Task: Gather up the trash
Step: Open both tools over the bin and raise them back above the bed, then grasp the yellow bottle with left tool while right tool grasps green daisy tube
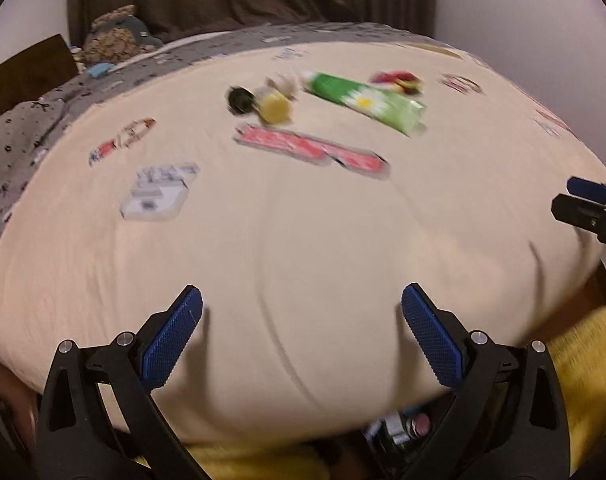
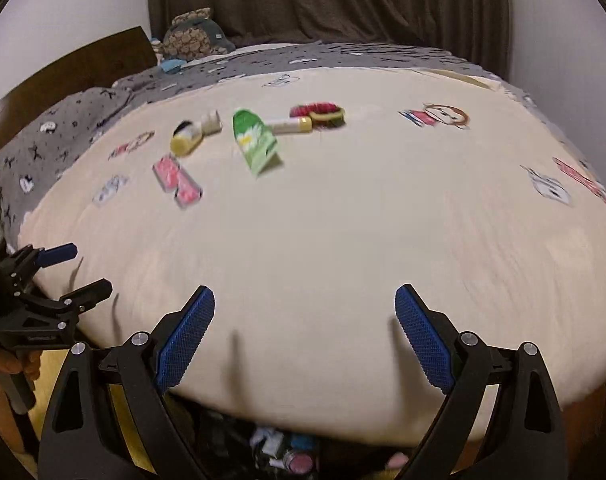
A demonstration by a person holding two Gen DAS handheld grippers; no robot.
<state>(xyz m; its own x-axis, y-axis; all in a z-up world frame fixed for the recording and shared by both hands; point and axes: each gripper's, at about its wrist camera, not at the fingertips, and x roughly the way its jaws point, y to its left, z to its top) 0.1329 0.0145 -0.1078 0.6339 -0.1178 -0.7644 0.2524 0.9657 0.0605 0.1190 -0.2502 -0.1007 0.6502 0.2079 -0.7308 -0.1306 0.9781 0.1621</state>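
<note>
Currently both tools hang over the near edge of the cream quilted bedspread (image 2: 343, 240), nothing between their blue pads. Left gripper (image 1: 302, 334): jaws spread wide, empty. Right gripper (image 2: 305, 332): jaws spread wide, empty.

Trash sits in a loose cluster toward the far side of the bed, well apart from both tools:
- green flat carton with a daisy print (image 2: 257, 142), lying flat
- pink-red flat wrapper (image 2: 177, 182), nearer, to the left of the carton
- small yellow round-bodied bottle with a black cap (image 2: 185, 138)
- white and yellow tube (image 2: 289, 125), touching or just beside a red and dark crumpled wrapper (image 2: 319, 114); blur hides which

Both views are motion-smeared.

Risks, as judged:
- Soft bedding gives under a press, so a flat wrapper may slide or fold instead of entering the jaws.
- Printed cartoon patches on the spread could be mistaken for litter.
- Bottle may roll if nudged.
</note>
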